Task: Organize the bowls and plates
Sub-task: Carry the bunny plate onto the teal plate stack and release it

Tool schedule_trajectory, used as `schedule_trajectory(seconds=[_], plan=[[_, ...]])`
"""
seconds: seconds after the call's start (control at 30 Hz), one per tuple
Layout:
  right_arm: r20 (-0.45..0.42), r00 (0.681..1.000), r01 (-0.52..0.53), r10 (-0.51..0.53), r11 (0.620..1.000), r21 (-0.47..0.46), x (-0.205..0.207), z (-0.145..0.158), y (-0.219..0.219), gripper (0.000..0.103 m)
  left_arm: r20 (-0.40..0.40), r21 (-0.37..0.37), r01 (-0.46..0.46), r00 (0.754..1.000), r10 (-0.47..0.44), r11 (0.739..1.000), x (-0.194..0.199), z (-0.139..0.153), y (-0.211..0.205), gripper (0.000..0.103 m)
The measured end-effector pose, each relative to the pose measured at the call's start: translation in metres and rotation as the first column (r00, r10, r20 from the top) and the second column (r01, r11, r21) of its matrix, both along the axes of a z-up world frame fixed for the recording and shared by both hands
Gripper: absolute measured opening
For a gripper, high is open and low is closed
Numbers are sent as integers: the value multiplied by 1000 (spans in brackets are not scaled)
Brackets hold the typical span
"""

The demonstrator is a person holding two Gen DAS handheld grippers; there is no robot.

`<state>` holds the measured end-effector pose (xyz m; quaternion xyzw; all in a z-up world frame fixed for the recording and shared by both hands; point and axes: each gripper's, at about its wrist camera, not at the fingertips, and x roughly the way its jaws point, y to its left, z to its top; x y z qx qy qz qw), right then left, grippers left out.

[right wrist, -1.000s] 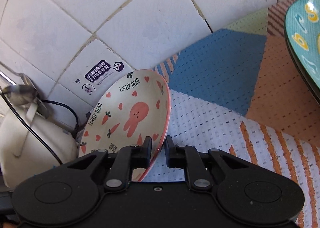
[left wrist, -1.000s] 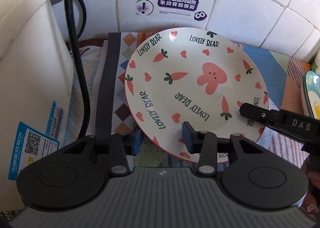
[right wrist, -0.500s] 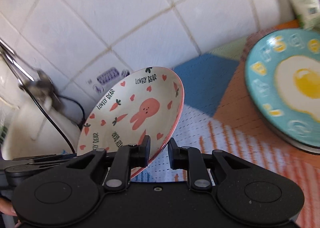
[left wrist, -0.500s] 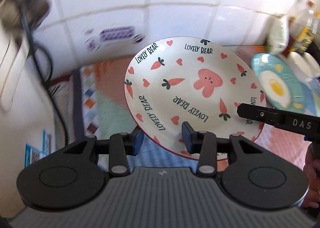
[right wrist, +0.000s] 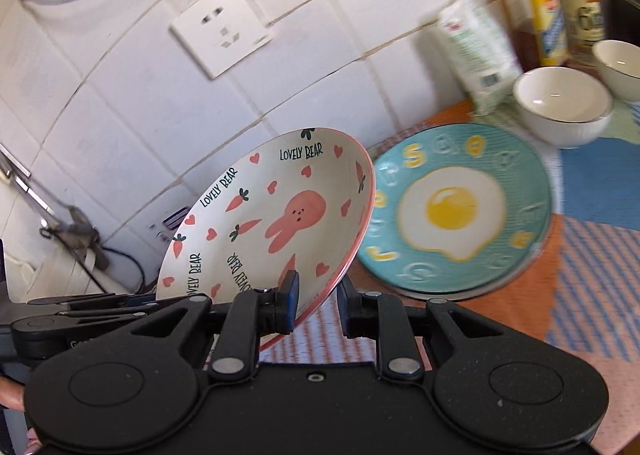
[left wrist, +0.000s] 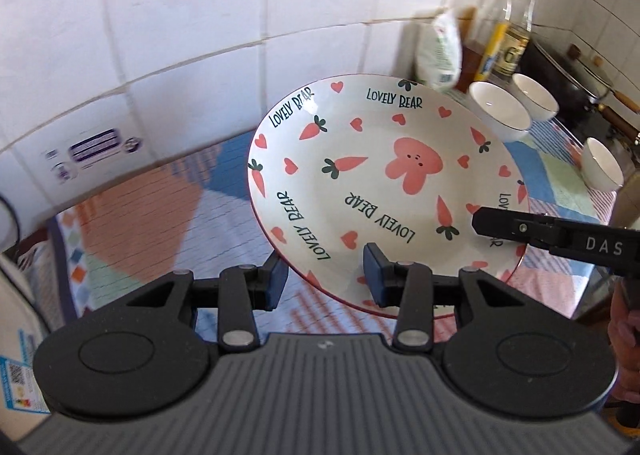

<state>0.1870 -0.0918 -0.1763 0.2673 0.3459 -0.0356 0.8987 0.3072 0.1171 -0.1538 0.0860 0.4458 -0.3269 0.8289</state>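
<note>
A white plate with pink rabbit, carrots and "LOVELY BEAR" lettering (left wrist: 380,183) is held in the air, tilted, by both grippers. My left gripper (left wrist: 326,277) is shut on its near rim. My right gripper (right wrist: 318,301) is shut on its right rim, one finger (right wrist: 290,295) above and one below; it also shows at the right of the left wrist view (left wrist: 520,229). A teal plate with a fried-egg picture (right wrist: 456,211) lies flat on the patterned mat just right of the held plate. Three white bowls (left wrist: 500,111) (left wrist: 536,97) (left wrist: 602,163) stand beyond.
A patterned mat (left wrist: 136,223) covers the counter. A white tiled wall (right wrist: 120,103) with a socket (right wrist: 220,29) is close behind. Bottles (left wrist: 508,27) and a white bag (right wrist: 476,51) stand at the back right. A dark pan (left wrist: 576,83) sits far right.
Both grippers have carried the rabbit plate up and to the right, from the left corner by the white appliance towards the teal egg plate, which now sits close beside it.
</note>
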Motion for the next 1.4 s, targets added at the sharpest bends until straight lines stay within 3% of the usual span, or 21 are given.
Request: schedule_trajectory(seconds=[0.27, 0.73, 0.87, 1.2, 1.4], plan=[[-7, 999, 49, -49, 999, 3, -14, -4, -44, 25, -63, 7, 13, 998, -13, 1000, -4, -8, -53, 39], [-58, 998, -11, 13, 999, 31, 7, -28, -128, 25, -127, 103, -74, 988, 87, 992, 9, -27, -132, 39], [-120, 990, -79, 74, 996, -45, 22, -30, -132, 26, -187, 100, -123, 972, 140, 987, 16, -38, -139, 39], [-250, 961, -140, 122, 989, -54, 37, -25, -138, 27, -272, 131, -188, 937, 218, 973, 25, -45, -149, 39], [-298, 945, -179, 135, 976, -126, 44, -24, -128, 29, -275, 145, -171, 939, 206, 975, 29, -46, -152, 39]])
